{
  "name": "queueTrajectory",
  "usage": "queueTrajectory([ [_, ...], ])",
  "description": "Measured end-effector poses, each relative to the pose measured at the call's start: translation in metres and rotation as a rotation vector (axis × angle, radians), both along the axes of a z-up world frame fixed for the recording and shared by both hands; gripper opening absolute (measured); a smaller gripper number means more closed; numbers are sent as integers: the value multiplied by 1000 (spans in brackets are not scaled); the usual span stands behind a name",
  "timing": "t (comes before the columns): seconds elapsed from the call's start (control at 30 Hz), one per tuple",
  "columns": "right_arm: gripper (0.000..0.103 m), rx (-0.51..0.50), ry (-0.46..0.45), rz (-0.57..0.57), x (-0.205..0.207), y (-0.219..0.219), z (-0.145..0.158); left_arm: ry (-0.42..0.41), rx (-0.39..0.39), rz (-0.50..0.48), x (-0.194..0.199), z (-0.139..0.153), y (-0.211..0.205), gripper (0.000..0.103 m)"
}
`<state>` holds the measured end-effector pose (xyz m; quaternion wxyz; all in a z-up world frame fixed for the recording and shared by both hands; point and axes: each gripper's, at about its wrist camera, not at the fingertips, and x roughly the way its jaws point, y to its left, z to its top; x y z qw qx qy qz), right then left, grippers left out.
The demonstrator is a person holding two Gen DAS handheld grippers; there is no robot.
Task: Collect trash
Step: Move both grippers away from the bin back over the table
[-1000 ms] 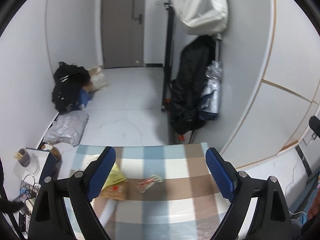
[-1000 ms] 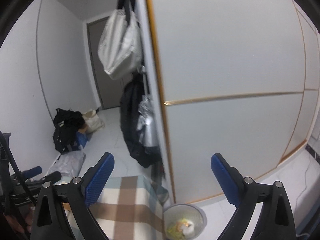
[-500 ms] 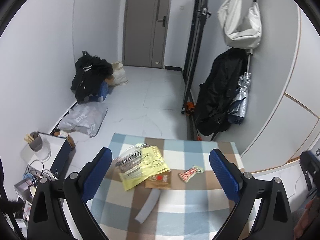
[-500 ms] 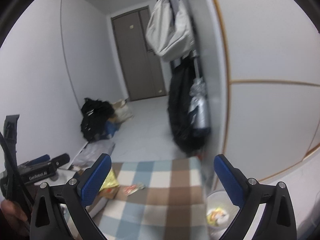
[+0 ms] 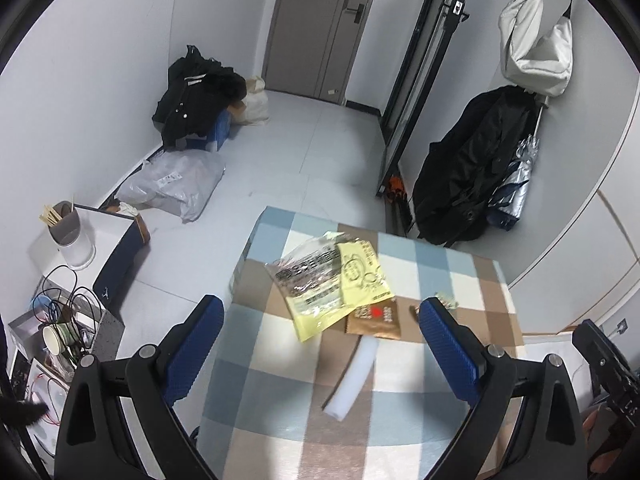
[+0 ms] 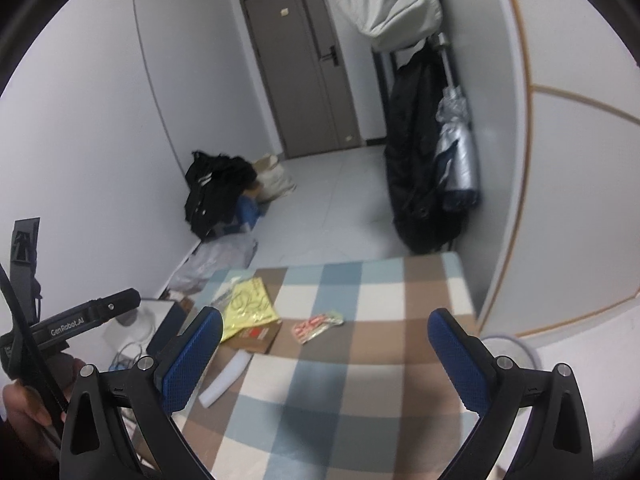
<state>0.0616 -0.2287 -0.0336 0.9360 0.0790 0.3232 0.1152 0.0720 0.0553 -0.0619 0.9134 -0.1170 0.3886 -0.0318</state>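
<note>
Trash lies on a checked tablecloth (image 5: 280, 392): a yellow and clear plastic bag (image 5: 332, 280), a brown packet (image 5: 374, 320), a white foam strip (image 5: 354, 376) and a small red-and-white wrapper (image 6: 316, 326). The wrapper is mostly hidden behind a finger in the left wrist view. The bag (image 6: 248, 308), packet (image 6: 256, 336) and strip (image 6: 224, 380) also show in the right wrist view. My left gripper (image 5: 320, 352) is open and empty above the strip. My right gripper (image 6: 326, 354) is open and empty above the cloth (image 6: 360, 400). A white trash bin's rim (image 6: 504, 344) shows right of the table.
Left of the table stand a dark box (image 5: 120, 248), a white cup with sticks (image 5: 70, 236) and tangled cables (image 5: 60, 304). Bags and black clothing (image 5: 196, 92) lie on the floor by the wall. A black coat (image 5: 472, 168) and umbrella hang at the right.
Both grippers have tilted down and pulled back toward the table. The trash on the cloth has come into fuller view. The bin has slid to the right edge of the right view.
</note>
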Motion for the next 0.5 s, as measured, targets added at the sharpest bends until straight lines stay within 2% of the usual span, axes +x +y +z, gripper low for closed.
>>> queueTrajectory([
  [0.23,103,-61,56,64,27,22,-15,30,-27,-21,4,-7,8,96],
  [0.5,103,-167,141,180,86,41,-36,108,-67,-2,19,-22,12,96],
])
